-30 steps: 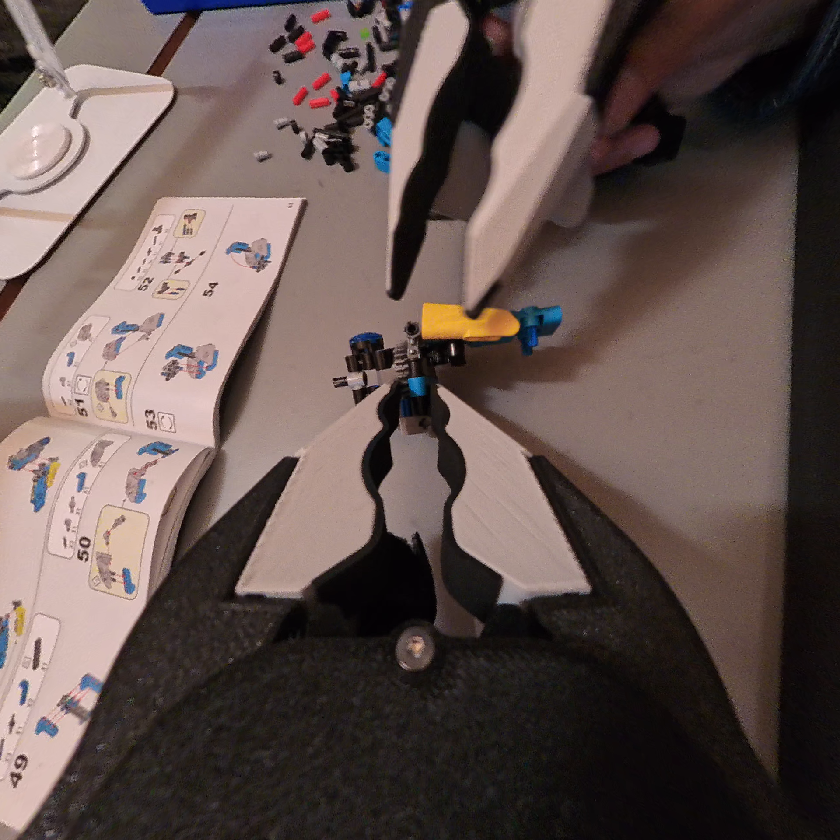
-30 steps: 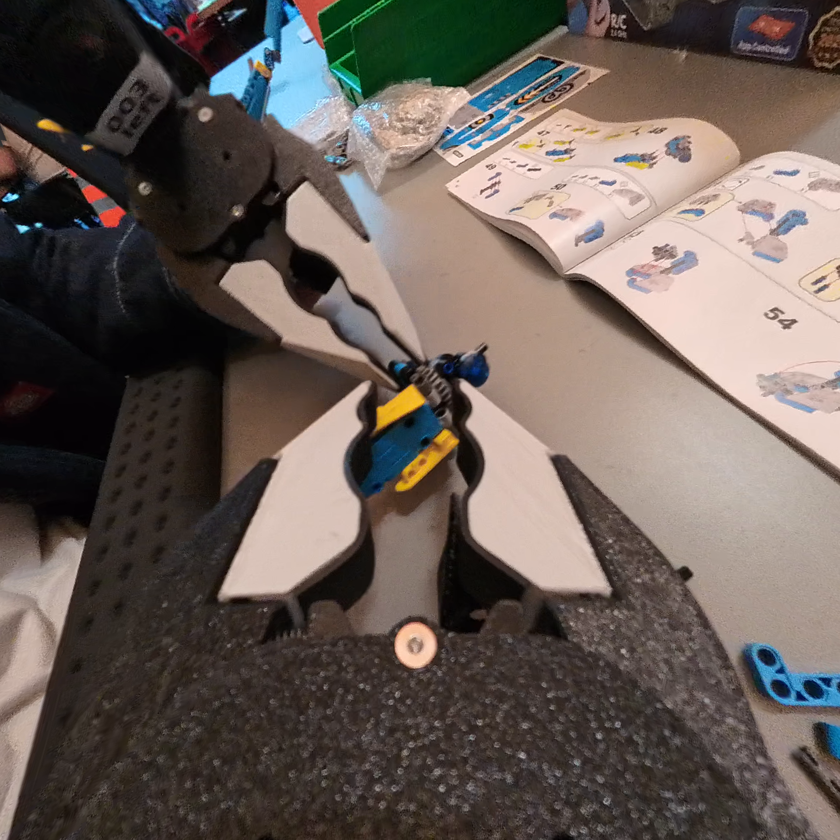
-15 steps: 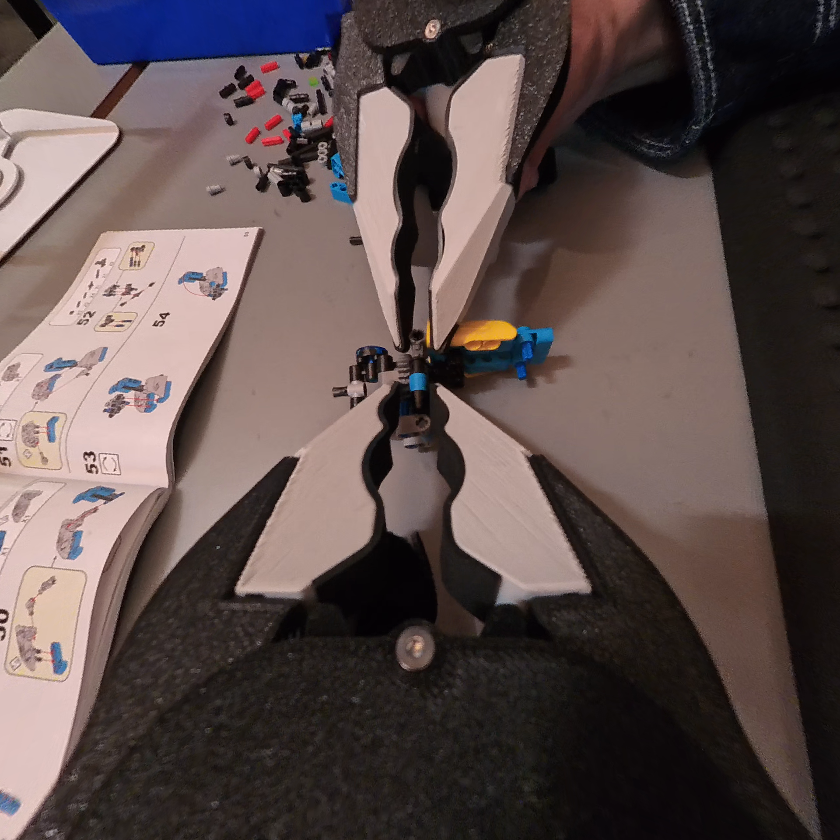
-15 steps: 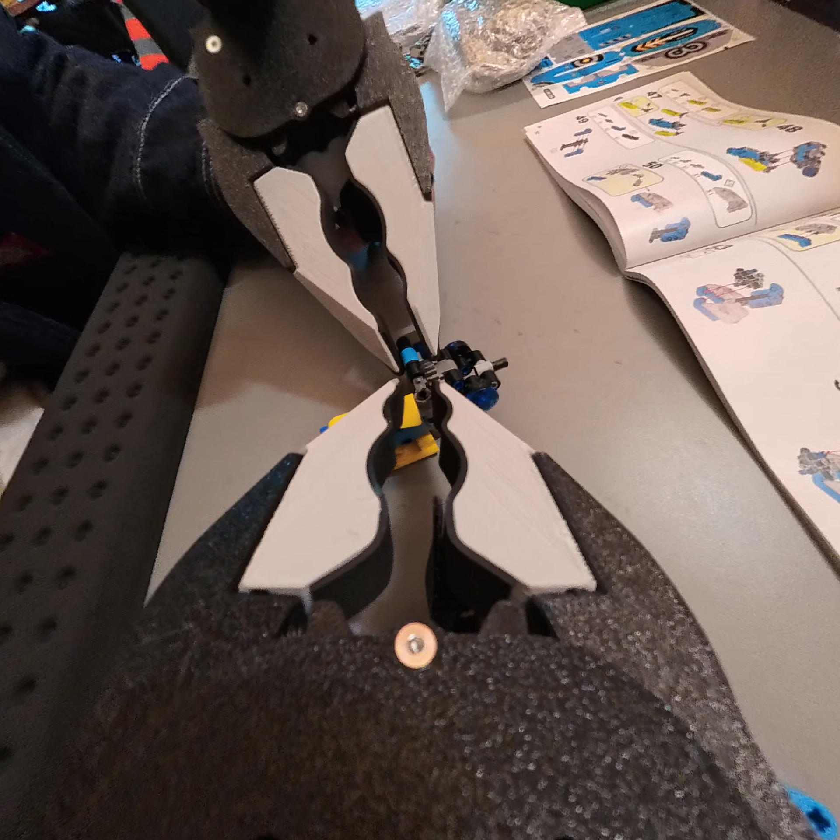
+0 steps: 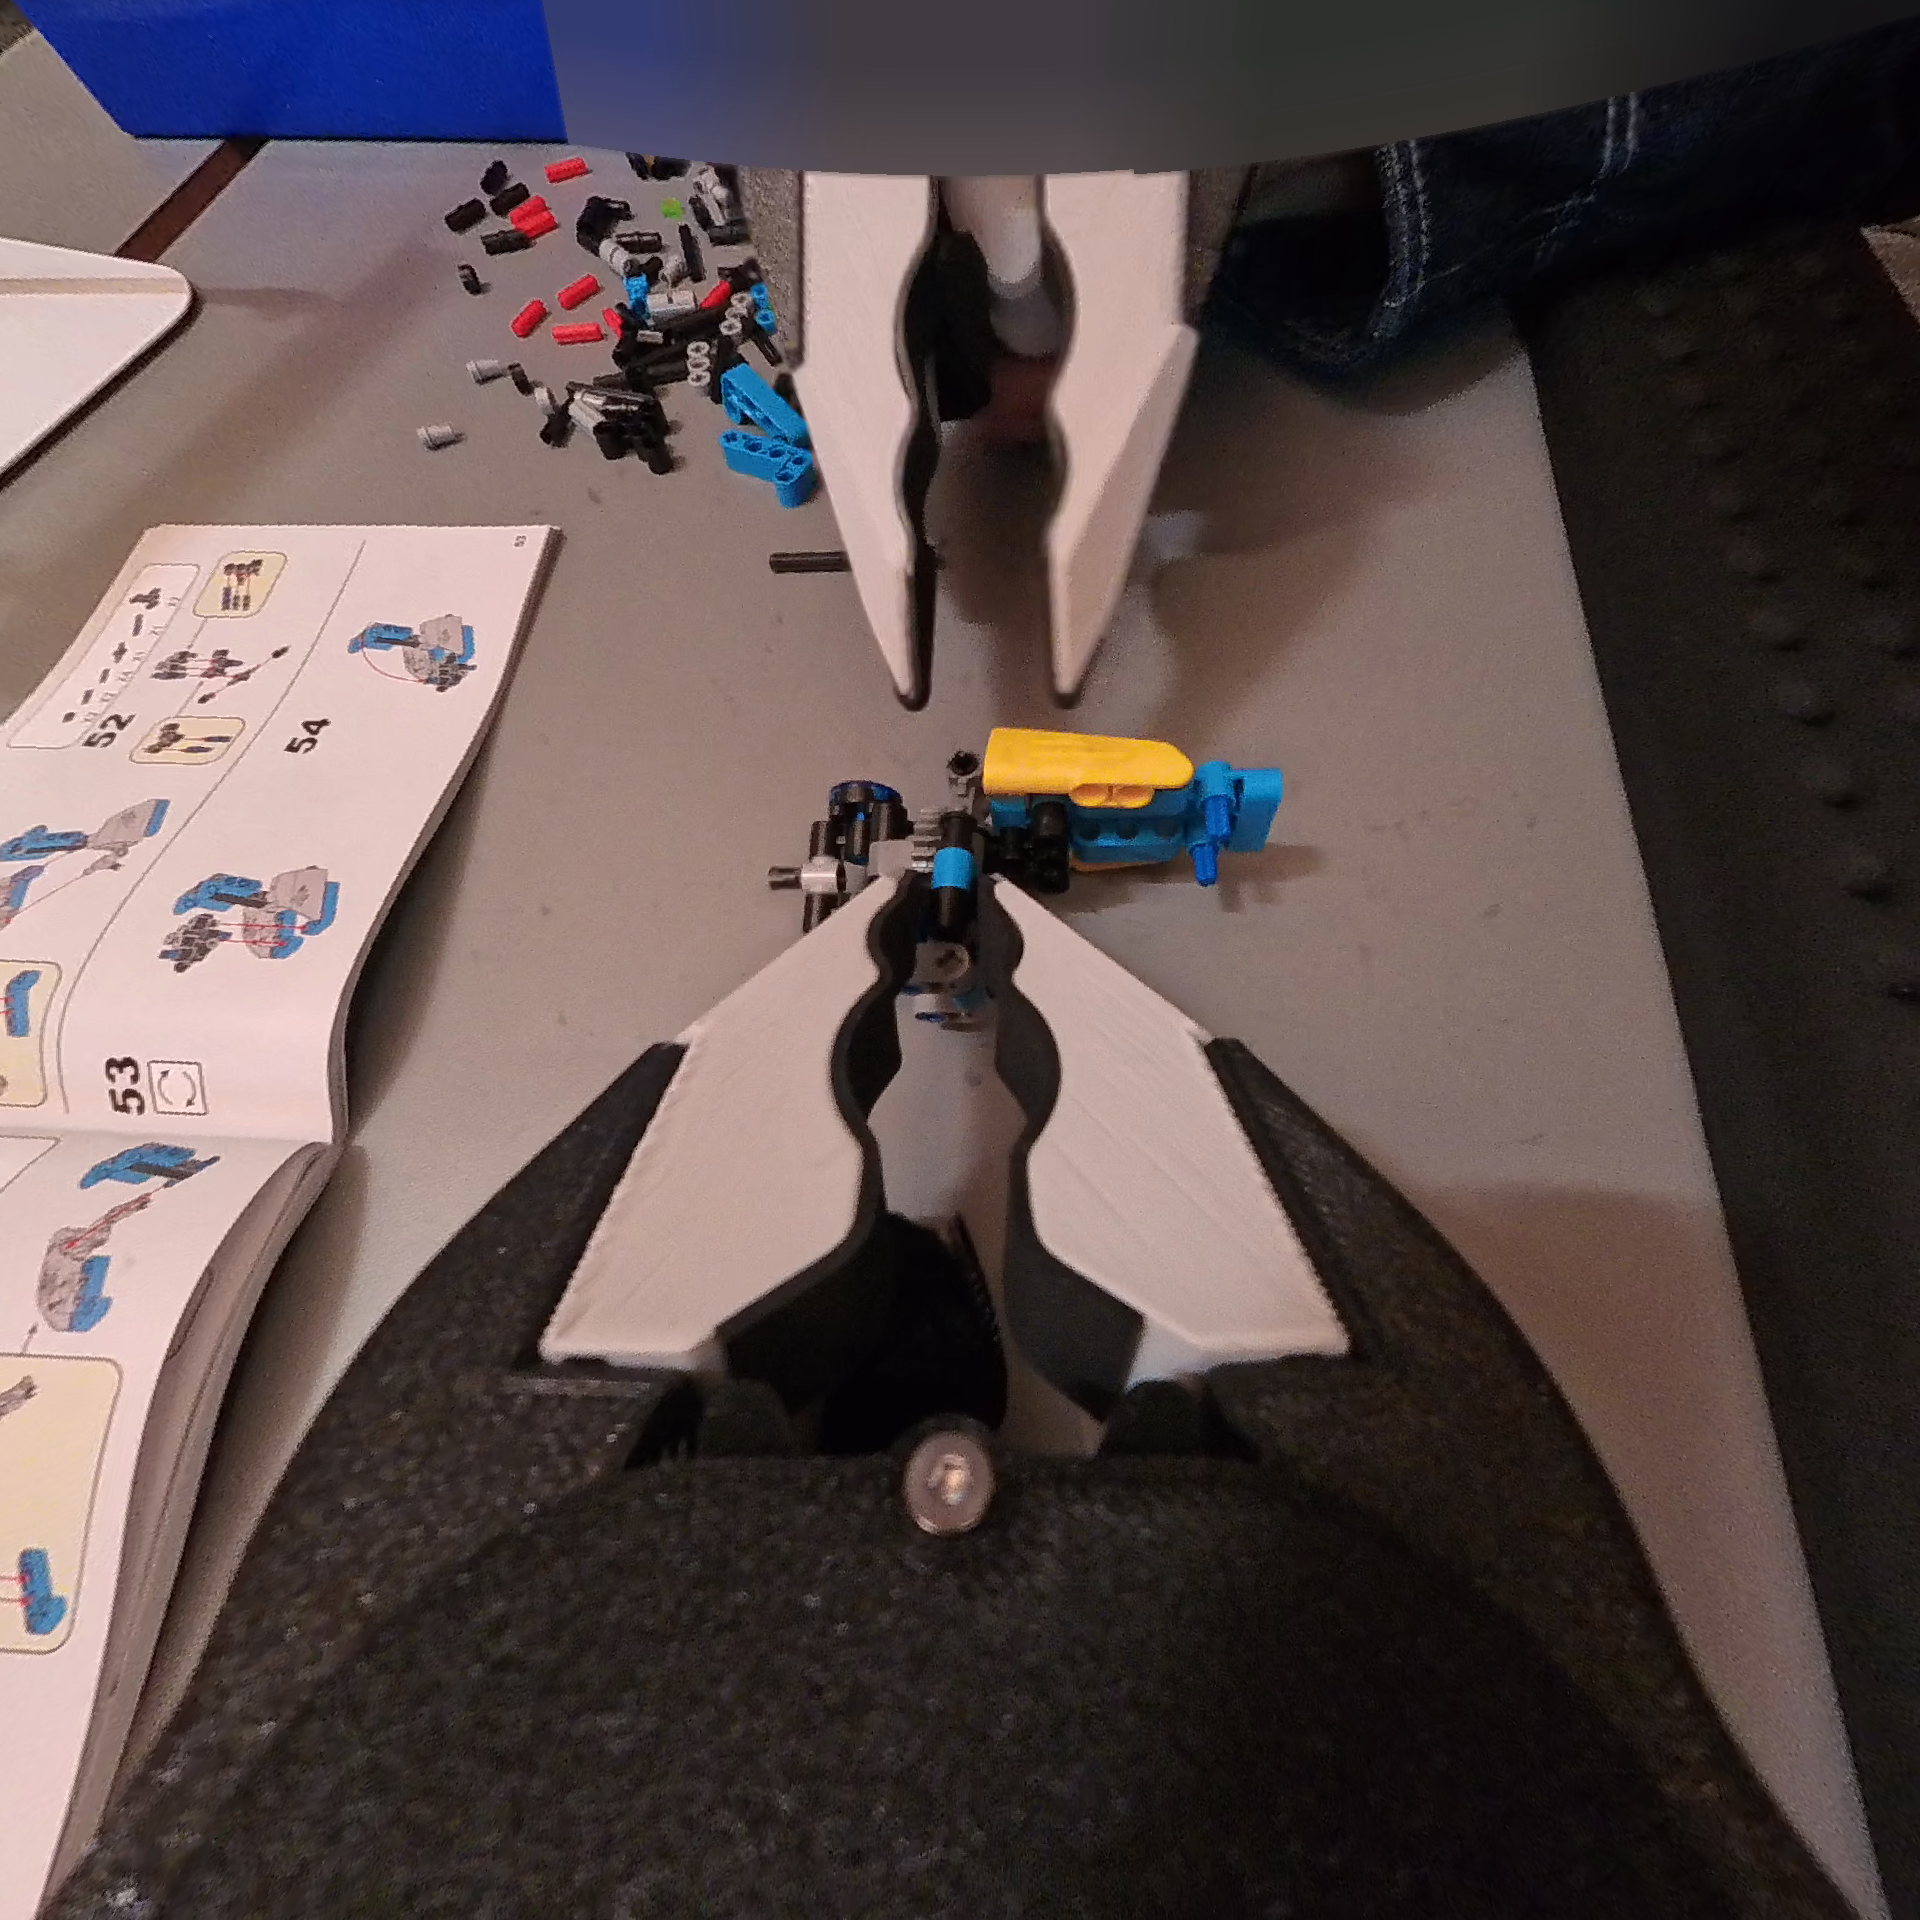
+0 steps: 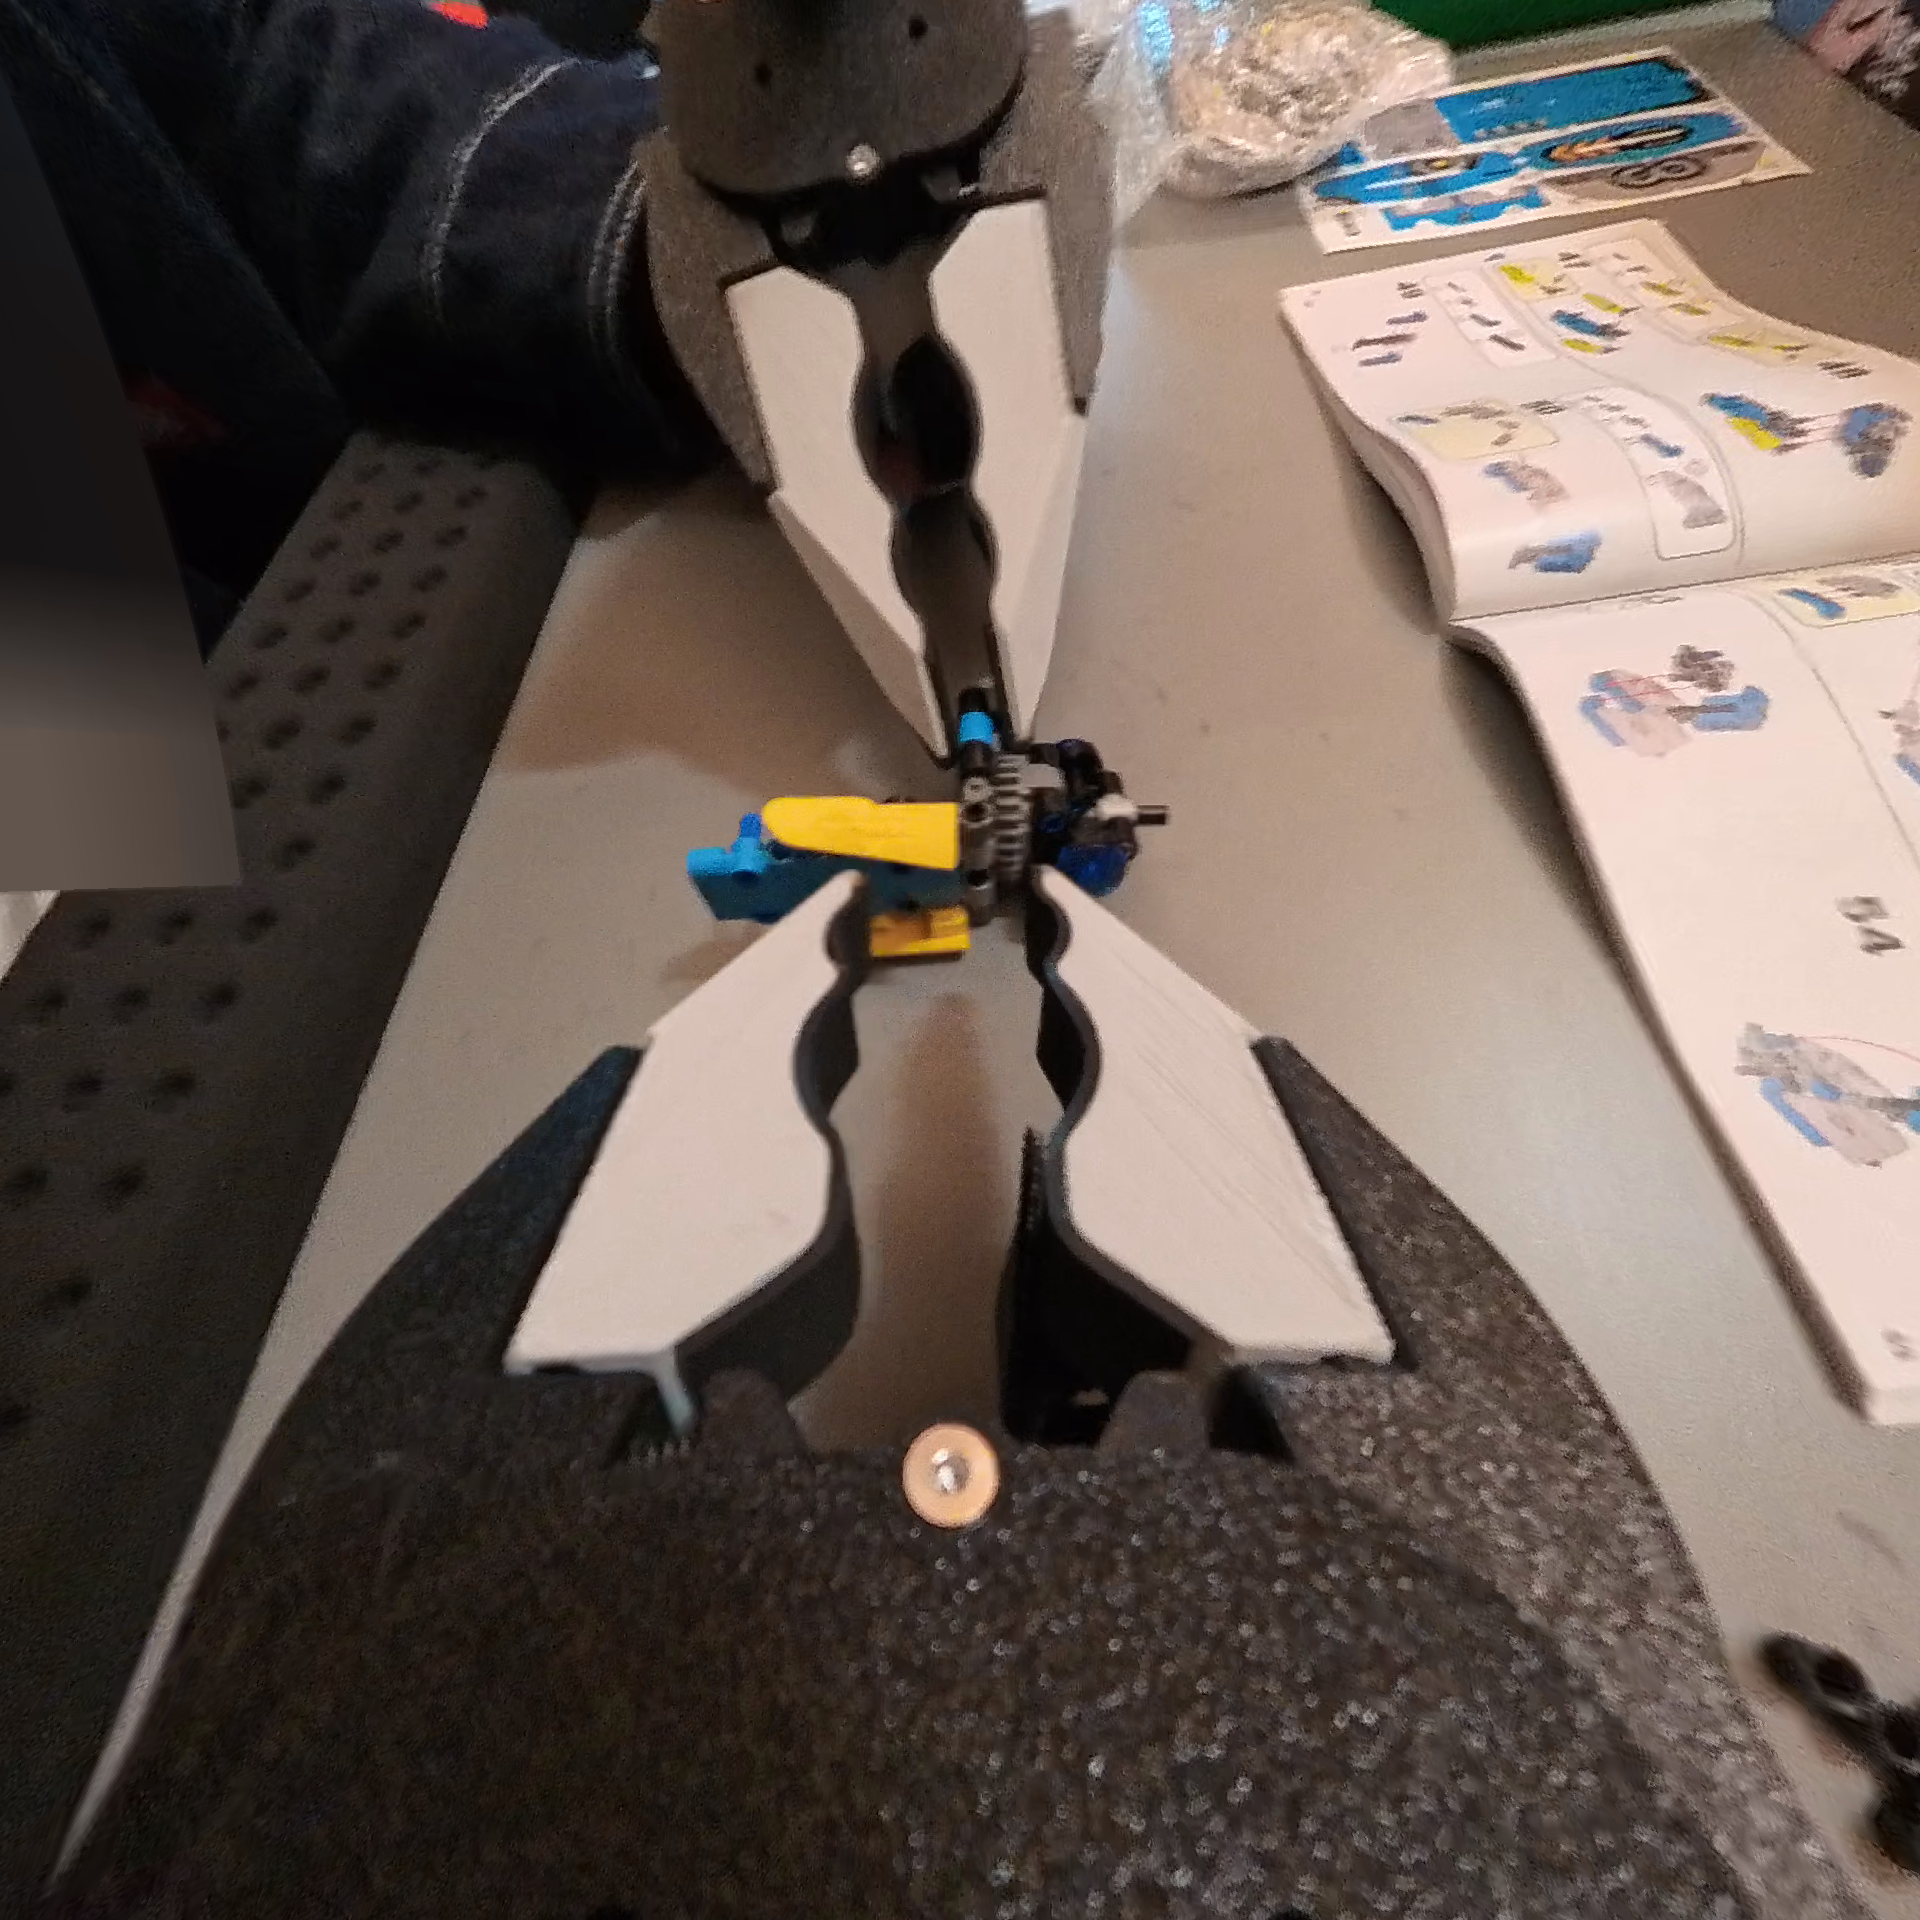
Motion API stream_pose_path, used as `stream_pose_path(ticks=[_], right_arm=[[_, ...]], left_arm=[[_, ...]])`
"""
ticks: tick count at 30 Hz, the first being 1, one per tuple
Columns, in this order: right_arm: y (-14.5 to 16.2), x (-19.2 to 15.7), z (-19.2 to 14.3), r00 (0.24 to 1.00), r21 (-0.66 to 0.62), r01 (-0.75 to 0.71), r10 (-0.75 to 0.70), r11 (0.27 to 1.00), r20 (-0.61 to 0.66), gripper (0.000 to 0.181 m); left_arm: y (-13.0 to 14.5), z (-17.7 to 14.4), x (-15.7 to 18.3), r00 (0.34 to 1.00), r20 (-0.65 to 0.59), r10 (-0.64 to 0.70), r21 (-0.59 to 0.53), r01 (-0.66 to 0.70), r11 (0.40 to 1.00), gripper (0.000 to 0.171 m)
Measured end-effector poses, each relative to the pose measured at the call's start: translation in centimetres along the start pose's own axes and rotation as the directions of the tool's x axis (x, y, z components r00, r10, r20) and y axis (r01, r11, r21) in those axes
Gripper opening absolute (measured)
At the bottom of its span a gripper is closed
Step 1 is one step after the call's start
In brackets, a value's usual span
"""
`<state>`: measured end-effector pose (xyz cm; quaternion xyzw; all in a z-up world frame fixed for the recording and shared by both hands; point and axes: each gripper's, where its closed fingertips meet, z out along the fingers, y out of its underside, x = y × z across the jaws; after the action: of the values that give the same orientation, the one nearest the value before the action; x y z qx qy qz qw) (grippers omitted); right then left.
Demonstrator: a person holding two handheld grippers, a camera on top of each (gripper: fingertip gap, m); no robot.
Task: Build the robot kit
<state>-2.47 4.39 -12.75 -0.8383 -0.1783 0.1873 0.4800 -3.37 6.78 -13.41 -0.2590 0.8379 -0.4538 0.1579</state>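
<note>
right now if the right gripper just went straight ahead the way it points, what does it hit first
Probably the small brick assembly just beyond the open right gripper, which the left gripper grips from the far side. Depth is unclear.

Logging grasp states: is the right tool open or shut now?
Open. The right tool shows a clear gap between its fingertips, just short of the small brick assembly and touching nothing.

Left hand-held gripper clamped tight; right hand-held gripper spread apart.
</note>
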Motion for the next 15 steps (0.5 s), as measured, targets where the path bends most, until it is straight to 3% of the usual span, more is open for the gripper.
stream_pose_path(ticks=[3,4,6,9,15], right_arm=[[-1.3,-1.8,0.4,0.996,0.052,-0.044,0.039,0.998,0.086,0.068],[-1.5,-1.4,0.6,0.998,0.063,-0.052,0.05,0.997,0.044,0.076],[-1.1,-0.3,1.2,0.995,0.03,-0.083,0.084,0.996,-0.061,0.074],[-1.1,-0.5,1.6,0.99,0.025,-0.113,0.114,0.993,-0.082,0.054],[-0.8,-0.7,1.8,0.984,0.017,-0.14,0.141,0.99,-0.113,0.052]], left_arm=[[0.0,0.0,-0.1,1.0,0.009,-0.003,-0.003,0.003,1.0,0.009],[0.1,0.0,-0.1,1.0,0.013,-0.001,-0.004,0.001,1.0,0.009],[0.1,0.0,-0.1,1.0,0.019,0.01,-0.004,-0.009,1.0,0.009],[0.1,-0.1,-0.1,1.0,0.02,0.009,-0.005,-0.009,1.0,0.009],[0.1,0.0,-0.2,1.0,0.031,0.001,-0.009,-0.001,1.0,0.009]])
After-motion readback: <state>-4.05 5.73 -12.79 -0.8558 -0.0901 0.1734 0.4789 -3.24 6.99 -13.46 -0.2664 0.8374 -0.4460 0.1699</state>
